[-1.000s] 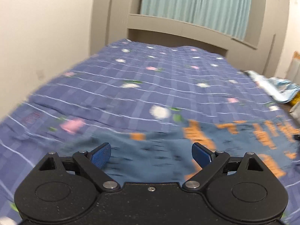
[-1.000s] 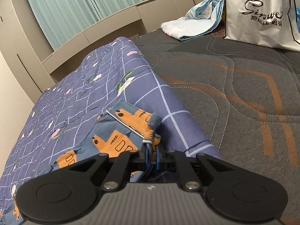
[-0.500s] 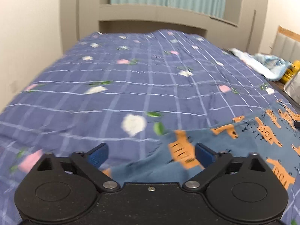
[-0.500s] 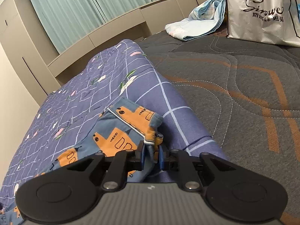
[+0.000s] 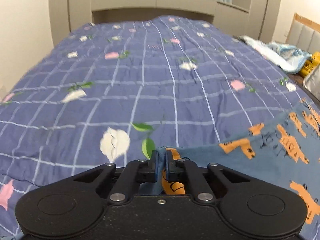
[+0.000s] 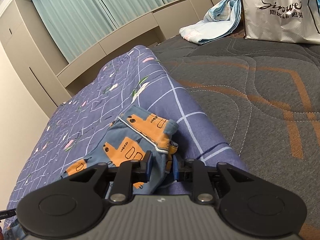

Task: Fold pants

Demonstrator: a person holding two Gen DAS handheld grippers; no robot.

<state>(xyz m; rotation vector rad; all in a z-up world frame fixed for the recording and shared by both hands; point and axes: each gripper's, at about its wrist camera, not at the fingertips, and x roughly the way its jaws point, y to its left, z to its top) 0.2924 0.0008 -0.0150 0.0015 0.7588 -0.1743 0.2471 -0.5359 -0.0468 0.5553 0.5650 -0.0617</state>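
The pants are blue with orange cartoon prints and lie on a purple checked quilt. My left gripper is shut on an edge of the pants at the lower middle of the left wrist view. In the right wrist view the pants lie bunched on the quilt's right edge. My right gripper has its jaws partly apart around the waistband end, the cloth loose between them.
A grey quilted mattress lies right of the quilt. A white shopping bag and a pale blue cloth pile sit at its far end. Beige cabinets and teal curtains stand behind the bed.
My left gripper has closed from wide open onto the pants' edge. My right gripper has opened from a tight grip on the waistband to partly apart.
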